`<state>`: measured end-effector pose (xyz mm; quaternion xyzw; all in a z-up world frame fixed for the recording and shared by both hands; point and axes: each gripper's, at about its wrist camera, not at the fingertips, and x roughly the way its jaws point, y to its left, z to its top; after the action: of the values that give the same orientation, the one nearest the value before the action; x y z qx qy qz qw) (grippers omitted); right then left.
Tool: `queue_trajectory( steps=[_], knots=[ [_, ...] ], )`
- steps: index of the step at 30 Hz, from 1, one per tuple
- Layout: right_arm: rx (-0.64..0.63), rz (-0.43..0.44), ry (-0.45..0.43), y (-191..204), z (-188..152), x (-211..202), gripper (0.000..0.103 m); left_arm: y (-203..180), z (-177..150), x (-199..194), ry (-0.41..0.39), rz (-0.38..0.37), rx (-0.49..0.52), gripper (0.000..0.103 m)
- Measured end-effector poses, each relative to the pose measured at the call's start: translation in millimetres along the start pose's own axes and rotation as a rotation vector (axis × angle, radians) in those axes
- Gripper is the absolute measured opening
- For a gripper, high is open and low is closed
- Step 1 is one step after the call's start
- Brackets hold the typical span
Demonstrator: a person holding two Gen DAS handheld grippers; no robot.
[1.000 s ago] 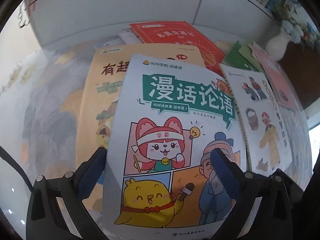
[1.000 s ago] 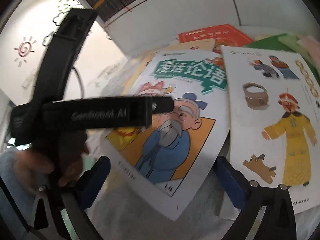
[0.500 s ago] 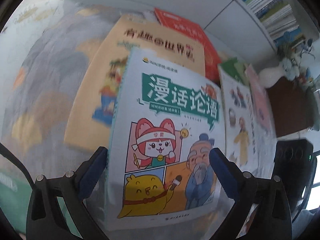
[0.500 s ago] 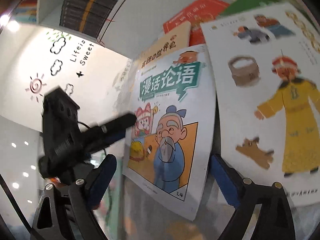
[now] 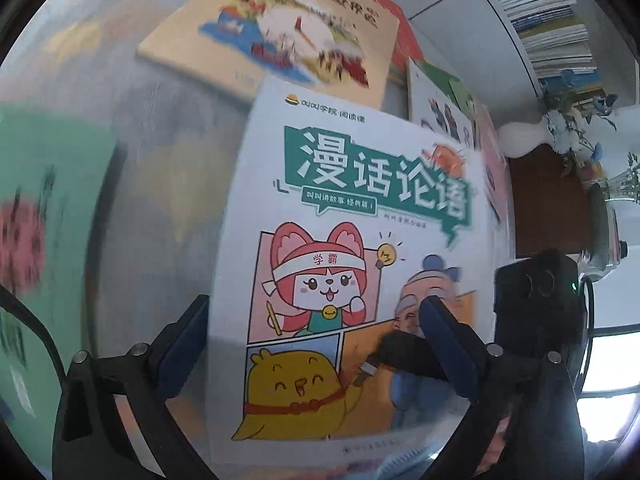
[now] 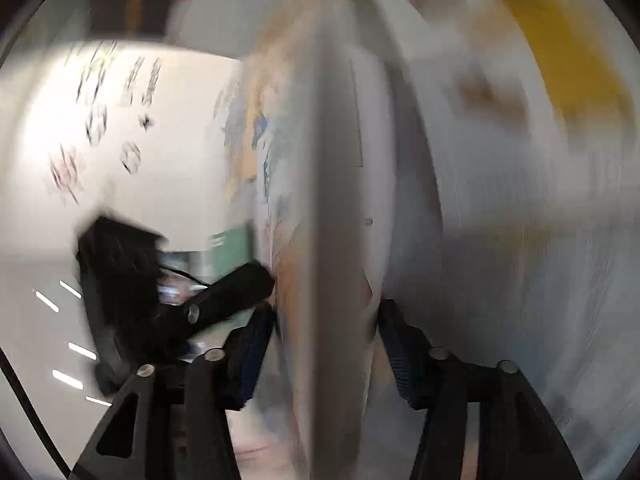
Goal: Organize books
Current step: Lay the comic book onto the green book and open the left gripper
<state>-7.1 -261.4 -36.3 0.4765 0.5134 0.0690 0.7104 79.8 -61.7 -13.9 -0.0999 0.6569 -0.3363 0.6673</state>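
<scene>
Between both tools, comic book point(image 5: 360, 264) raised, right tool point(image 6: 326, 344) closing on its edge

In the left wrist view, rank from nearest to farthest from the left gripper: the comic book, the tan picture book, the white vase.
1. Comic book, between the left gripper's fingers.
2. Tan picture book, beyond it, upper middle.
3. White vase, far right, by the shelf.
</scene>
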Motion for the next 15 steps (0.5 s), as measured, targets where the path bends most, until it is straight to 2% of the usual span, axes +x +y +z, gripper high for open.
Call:
queue_trajectory(
  steps=[1,4,6,8,15],
  knots=[
    [-0.001,-0.024,-0.004,-1.2,-7.2,-1.2,0.047,-1.0,-8.0,0.3,-0.002,0.004,-0.003,0.099],
    [-0.141,-0.178,-0.058,16.8,-31.5,-6.4,0.046,0.0,-28.6,-4.2,0.004,-0.007,-0.015,0.099],
    [-0.155,-0.179,-0.081,25.1,-40.3,-11.3,0.043,7.0,-35.2,-23.9,-0.025,-0.056,-0.044,0.099],
    [-0.206,-0.189,-0.100,41.8,-45.5,-12.7,0.043,6.7,-35.6,-40.7,-0.066,-0.051,-0.038,0.099],
    [-0.419,-0.158,-0.109,115.5,-56.8,11.2,0.043,20.6,-25.8,-109.0,-0.175,0.108,0.051,0.099]
  ],
)
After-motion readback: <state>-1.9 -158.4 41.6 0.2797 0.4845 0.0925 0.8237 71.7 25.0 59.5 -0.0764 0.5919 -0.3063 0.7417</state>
